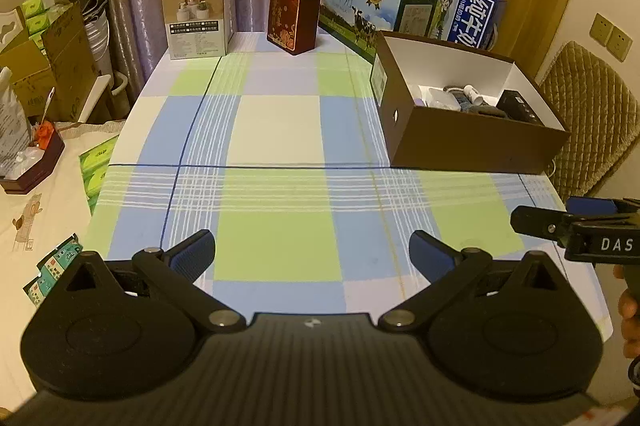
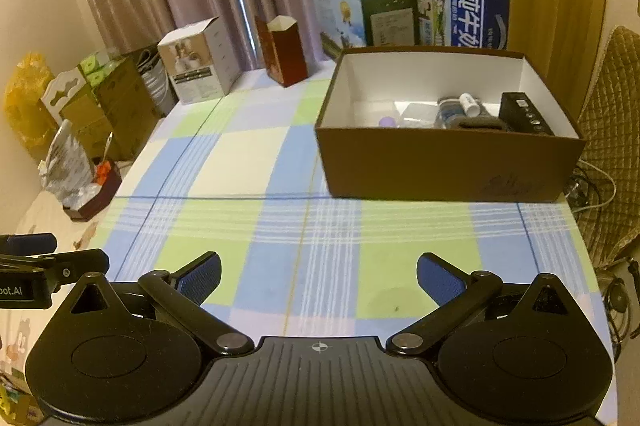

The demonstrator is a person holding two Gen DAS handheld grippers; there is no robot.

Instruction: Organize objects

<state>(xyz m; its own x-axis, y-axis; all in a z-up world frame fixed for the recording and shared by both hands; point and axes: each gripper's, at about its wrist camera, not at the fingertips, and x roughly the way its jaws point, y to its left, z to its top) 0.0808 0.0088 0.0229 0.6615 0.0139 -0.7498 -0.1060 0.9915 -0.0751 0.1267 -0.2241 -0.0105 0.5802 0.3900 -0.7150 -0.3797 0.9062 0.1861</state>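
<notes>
A brown cardboard box (image 1: 472,146) (image 2: 440,162) with a white inside stands on the right of the checked tablecloth (image 1: 280,130) (image 2: 248,162). Inside it lie a black device (image 2: 524,114), a small white bottle (image 2: 469,104), a clear plastic piece and a dark pouch. My left gripper (image 1: 312,252) hovers open over the cloth's near edge with nothing between its fingers. My right gripper (image 2: 318,276) is open too, empty, in front of the box. The right gripper also shows at the right edge of the left wrist view, held by a hand.
At the table's far end stand a white product box (image 1: 198,14), a dark red carton (image 1: 294,16) and two milk cartons (image 1: 376,6). A quilted chair (image 1: 592,114) is behind the brown box. Cardboard boxes, green tissue packs and a small tray crowd the left side.
</notes>
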